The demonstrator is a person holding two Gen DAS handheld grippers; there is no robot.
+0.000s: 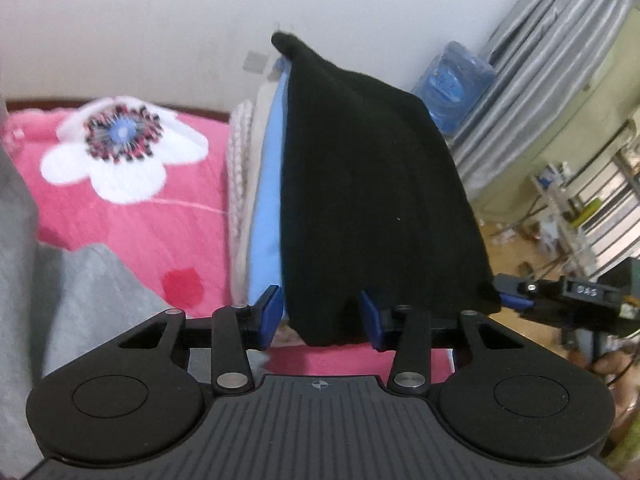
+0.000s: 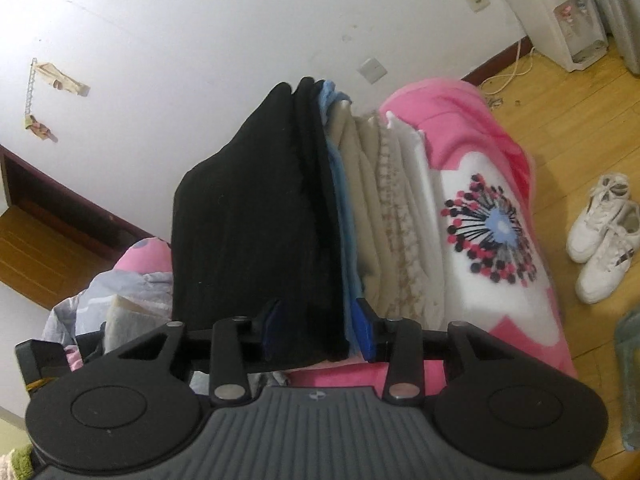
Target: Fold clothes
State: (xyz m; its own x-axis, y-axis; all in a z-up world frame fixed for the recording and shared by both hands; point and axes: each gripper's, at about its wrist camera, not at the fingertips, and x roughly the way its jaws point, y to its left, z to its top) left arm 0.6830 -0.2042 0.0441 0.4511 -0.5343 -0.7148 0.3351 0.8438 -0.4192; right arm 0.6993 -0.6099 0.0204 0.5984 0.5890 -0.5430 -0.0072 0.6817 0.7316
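A pile (image 2: 384,220) of folded clothes sits on a pink blanket (image 1: 132,232) printed with white flowers. The black garment (image 1: 372,184) is the pile's outermost layer. Next to it in the pile is a light blue piece (image 1: 266,220), followed by beige, knitted and white layers. The left gripper (image 1: 320,316) meets the near edge of the pile with its jaws partly apart. The black garment fills the gap between them and spreads past the right-hand finger, while the left-hand pad sits at the seam between the black and the blue. I cannot tell whether the pads pinch the cloth or only bracket it. The right gripper (image 2: 320,324) is at the same near edge, further along the pile, also with its jaws partly apart. The folded black garment and a sliver of the blue piece lie between them. One pad is half buried in black cloth and the other lies against the blue, but a firm grasp cannot be confirmed. A grey cloth (image 1: 92,292) lies on the blanket beside the pile. White shoes (image 2: 600,236) stand on the wooden floor beyond the pile, and a water dispenser (image 2: 560,12) stands against the wall behind it.
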